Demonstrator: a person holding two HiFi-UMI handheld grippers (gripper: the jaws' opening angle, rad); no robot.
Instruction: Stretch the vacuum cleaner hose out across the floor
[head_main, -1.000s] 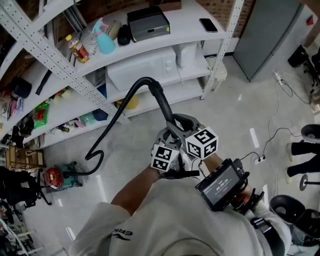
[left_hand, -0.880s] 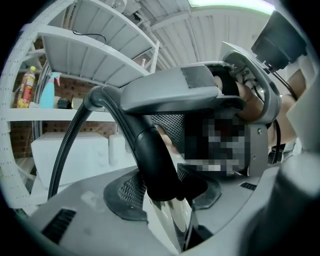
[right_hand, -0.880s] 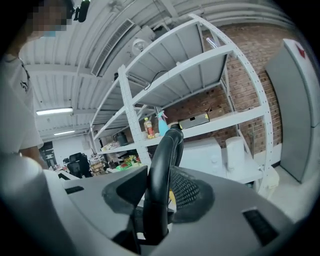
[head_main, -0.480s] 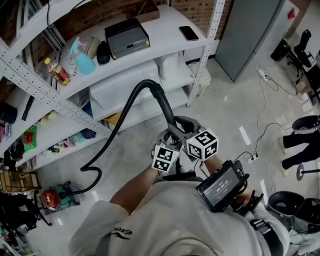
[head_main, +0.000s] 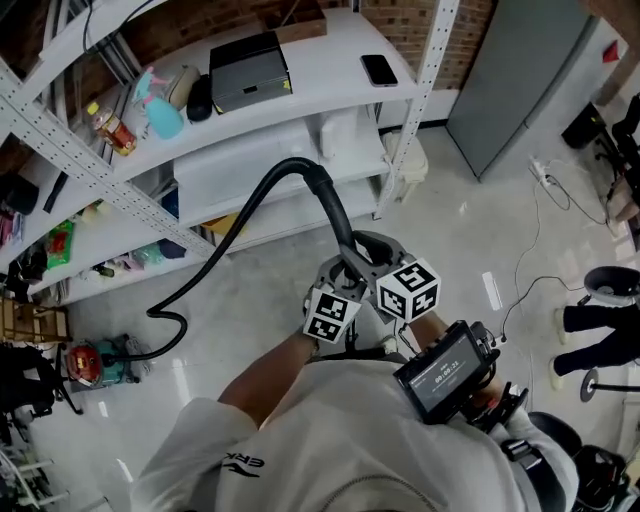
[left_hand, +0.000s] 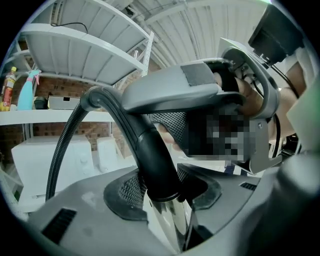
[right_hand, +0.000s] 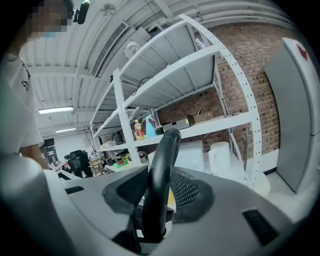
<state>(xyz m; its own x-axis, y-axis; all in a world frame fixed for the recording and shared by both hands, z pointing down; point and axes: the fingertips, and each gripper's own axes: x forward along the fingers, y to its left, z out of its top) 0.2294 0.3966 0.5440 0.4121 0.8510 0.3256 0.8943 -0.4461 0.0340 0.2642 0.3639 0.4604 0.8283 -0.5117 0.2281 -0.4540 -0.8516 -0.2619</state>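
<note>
Item 1: vacuum cleaner hose (head_main: 331, 207). The black rigid end is held up in front of me. It rises from my two tools and curves over at the top. From there the ribbed part drops away to my left and reaches the floor (head_main: 450, 240), where it makes one loose bend. It ends at the vacuum cleaner (head_main: 88, 362), a red and teal body beside the foot of the shelving unit (head_main: 330, 55).

Item 2: left gripper (left_hand: 162, 190). It is clamped on the rigid end, with the mesh pads pressing it from both sides.

Item 3: right gripper (right_hand: 157, 200). It is also clenched on that rigid end, just beside the left one (the two marker cubes sit nearly touching in the head view).

Item 4: shelf contents on the top board. These are a blue spray bottle (head_main: 160, 110), a black box (head_main: 248, 72) and a phone (head_main: 379, 69) lying flat near the right-hand post.
</note>
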